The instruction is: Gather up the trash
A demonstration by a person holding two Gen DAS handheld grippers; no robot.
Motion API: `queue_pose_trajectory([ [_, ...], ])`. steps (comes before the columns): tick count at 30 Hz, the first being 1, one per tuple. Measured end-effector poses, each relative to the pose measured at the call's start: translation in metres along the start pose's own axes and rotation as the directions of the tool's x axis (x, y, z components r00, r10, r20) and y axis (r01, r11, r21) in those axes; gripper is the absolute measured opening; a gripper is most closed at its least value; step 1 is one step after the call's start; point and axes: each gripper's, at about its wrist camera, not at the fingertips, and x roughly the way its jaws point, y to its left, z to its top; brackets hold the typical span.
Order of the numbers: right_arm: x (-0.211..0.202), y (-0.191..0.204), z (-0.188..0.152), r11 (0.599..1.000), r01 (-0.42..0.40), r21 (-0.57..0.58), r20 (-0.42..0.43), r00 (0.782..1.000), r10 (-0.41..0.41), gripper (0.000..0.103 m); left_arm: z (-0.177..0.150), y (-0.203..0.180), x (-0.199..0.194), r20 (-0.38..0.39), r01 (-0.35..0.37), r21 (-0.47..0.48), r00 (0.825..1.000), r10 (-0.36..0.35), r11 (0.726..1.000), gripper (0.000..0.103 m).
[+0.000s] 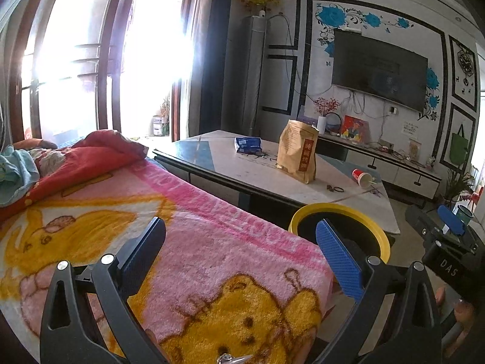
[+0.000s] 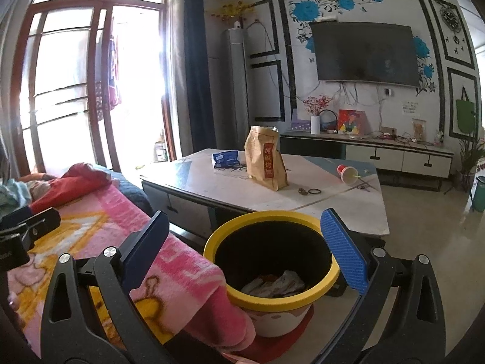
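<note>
A yellow-rimmed bin point(image 2: 269, 254) stands on the floor between the couch and the coffee table; crumpled wrappers point(image 2: 274, 283) lie at its bottom. My right gripper point(image 2: 244, 244) hangs open just above the bin with nothing between its fingers. My left gripper point(image 1: 241, 250) is open and empty over the pink blanket point(image 1: 197, 242), with the bin point(image 1: 339, 227) to its right. On the table lie a blue packet point(image 2: 225, 158), a brown paper bag point(image 2: 265, 162) standing upright and a tipped red cup point(image 2: 347, 173). In the left wrist view these are the packet point(image 1: 248, 144), bag point(image 1: 298, 151) and cup point(image 1: 362, 177).
The coffee table point(image 2: 333, 206) stands just beyond the bin, with small dark items point(image 2: 309, 192) on it. A TV cabinet point(image 2: 394, 154) lines the far wall. The couch carries a red quilt point(image 1: 85, 154). Bare floor point(image 2: 430, 221) lies to the right, with a green bucket point(image 2: 479, 194) at its edge.
</note>
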Motion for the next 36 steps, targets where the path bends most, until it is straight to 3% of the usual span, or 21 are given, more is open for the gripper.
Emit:
queue_pose_trajectory([
  [36, 0.0013, 0.0011, -0.0023, 1.000, -0.002, -0.004, -0.004, 1.000, 0.002, 0.092, -0.0003, 0.0017, 0.0002, 0.001, -0.008, -0.013, 1.000, 0.008, 1.000, 0.097],
])
